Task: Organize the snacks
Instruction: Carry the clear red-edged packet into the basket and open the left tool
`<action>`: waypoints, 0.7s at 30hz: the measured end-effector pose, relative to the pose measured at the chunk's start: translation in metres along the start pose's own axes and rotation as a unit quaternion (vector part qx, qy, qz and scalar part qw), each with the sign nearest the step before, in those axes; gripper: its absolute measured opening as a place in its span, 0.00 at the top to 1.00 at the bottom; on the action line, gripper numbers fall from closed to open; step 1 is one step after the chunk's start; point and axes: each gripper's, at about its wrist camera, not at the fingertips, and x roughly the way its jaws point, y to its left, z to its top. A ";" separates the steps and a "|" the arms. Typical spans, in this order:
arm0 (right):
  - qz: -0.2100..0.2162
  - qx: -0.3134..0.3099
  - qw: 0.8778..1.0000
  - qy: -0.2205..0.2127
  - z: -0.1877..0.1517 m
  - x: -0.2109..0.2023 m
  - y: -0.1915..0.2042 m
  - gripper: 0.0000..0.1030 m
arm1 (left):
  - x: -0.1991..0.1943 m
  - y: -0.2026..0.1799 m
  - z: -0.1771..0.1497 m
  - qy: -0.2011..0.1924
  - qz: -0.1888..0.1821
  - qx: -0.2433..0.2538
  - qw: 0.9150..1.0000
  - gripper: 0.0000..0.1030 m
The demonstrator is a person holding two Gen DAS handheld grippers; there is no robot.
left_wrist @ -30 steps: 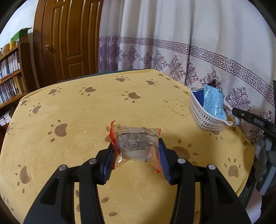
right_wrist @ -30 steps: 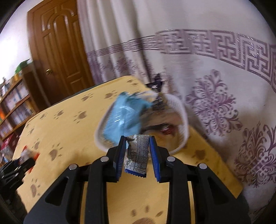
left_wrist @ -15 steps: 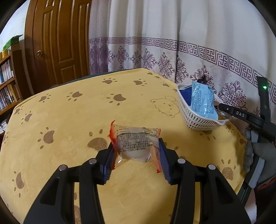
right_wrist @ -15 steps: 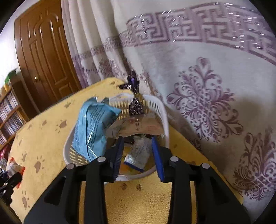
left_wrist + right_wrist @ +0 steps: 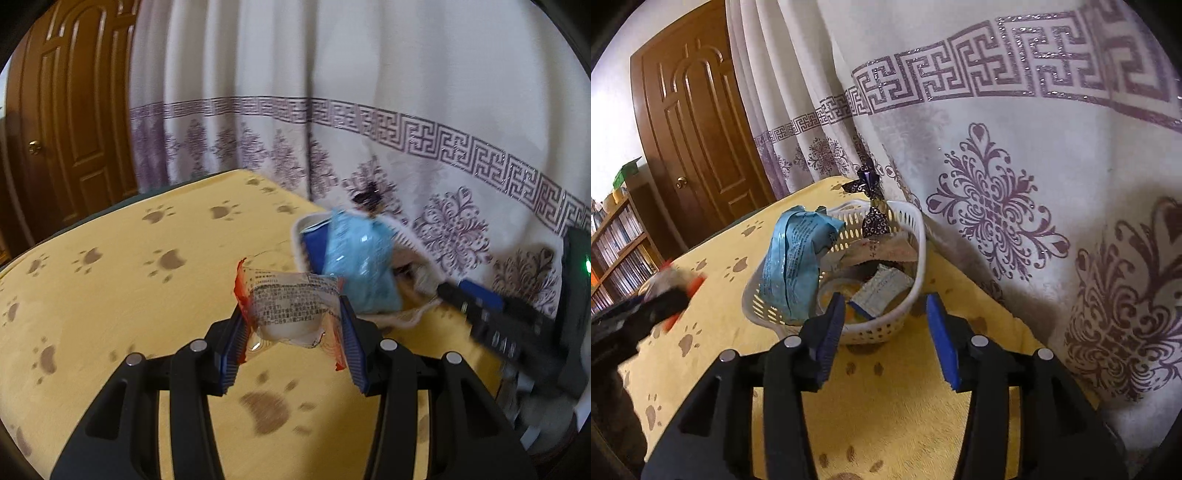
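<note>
My left gripper is shut on a clear snack packet with red edges, held above the yellow table close to the white basket. My right gripper is open and empty just in front of the basket. The basket holds a light blue packet, a dark purple wrapped candy, a small white packet and other snacks. The left gripper shows blurred at the left of the right wrist view; the right gripper shows at the right of the left wrist view.
The yellow paw-print tablecloth covers a round table. A white and purple curtain hangs right behind the basket. A brown door and a bookshelf stand at the far left.
My right gripper opened and let its small white packet drop into the basket, then drew back a little. My left gripper carried the clear packet closer to the basket.
</note>
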 end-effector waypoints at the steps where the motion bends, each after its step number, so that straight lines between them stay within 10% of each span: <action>1: -0.002 -0.004 1.000 -0.001 -0.001 -0.002 -0.001 0.54 | 0.007 -0.006 0.006 0.002 -0.010 -0.001 1.000 0.54; 10: 0.000 0.004 1.000 0.012 -0.014 -0.008 -0.012 0.51 | 0.064 -0.054 0.039 0.031 -0.117 0.000 0.993 0.54; 21: -0.007 0.007 1.000 0.023 -0.016 -0.001 -0.018 0.50 | 0.106 -0.081 0.043 0.028 -0.109 0.060 0.992 0.53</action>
